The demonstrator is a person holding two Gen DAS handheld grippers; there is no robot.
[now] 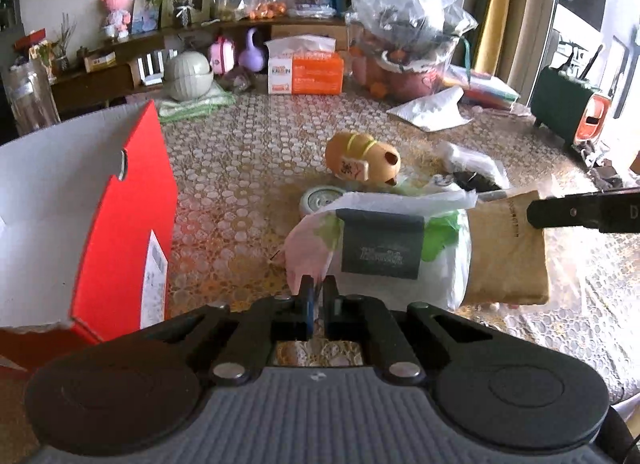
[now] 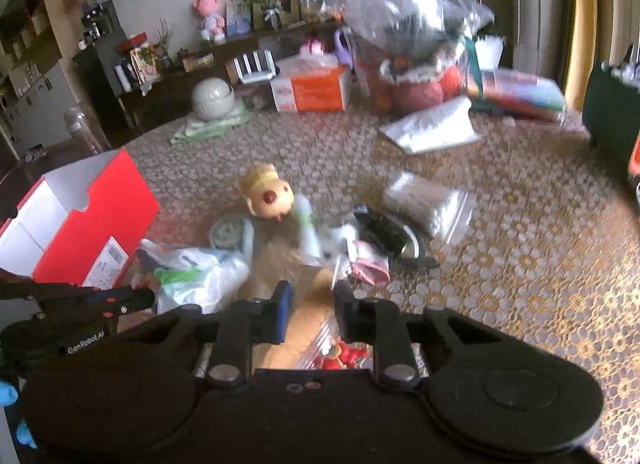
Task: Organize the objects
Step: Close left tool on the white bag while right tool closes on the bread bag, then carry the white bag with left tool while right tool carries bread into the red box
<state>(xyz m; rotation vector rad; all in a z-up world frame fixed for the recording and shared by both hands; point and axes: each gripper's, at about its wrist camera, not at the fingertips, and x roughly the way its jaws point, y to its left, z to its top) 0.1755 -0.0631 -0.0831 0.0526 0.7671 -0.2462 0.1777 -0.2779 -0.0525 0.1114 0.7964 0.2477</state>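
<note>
My left gripper (image 1: 318, 296) is shut on the near edge of a white plastic bag (image 1: 400, 284) printed in pink and green, with a dark grey card (image 1: 380, 244) on its front. A brown paper pouch (image 1: 508, 248) hangs against the bag's right side. One of the right gripper's fingers (image 1: 568, 212) reaches it from the right. In the right wrist view, my right gripper (image 2: 314, 302) is shut on that brown pouch (image 2: 308, 320). The white bag (image 2: 200, 276) and the left gripper (image 2: 136, 300) show at the left there.
An open red shoebox (image 1: 120, 204) stands at the left on the patterned tablecloth (image 1: 240, 168). A tan animal toy (image 1: 362, 160), a small round clock (image 1: 320, 198) and a clear zip bag (image 2: 428, 204) lie beyond. An orange tissue box (image 1: 306, 72) and big clear bags (image 1: 408, 16) crowd the far side.
</note>
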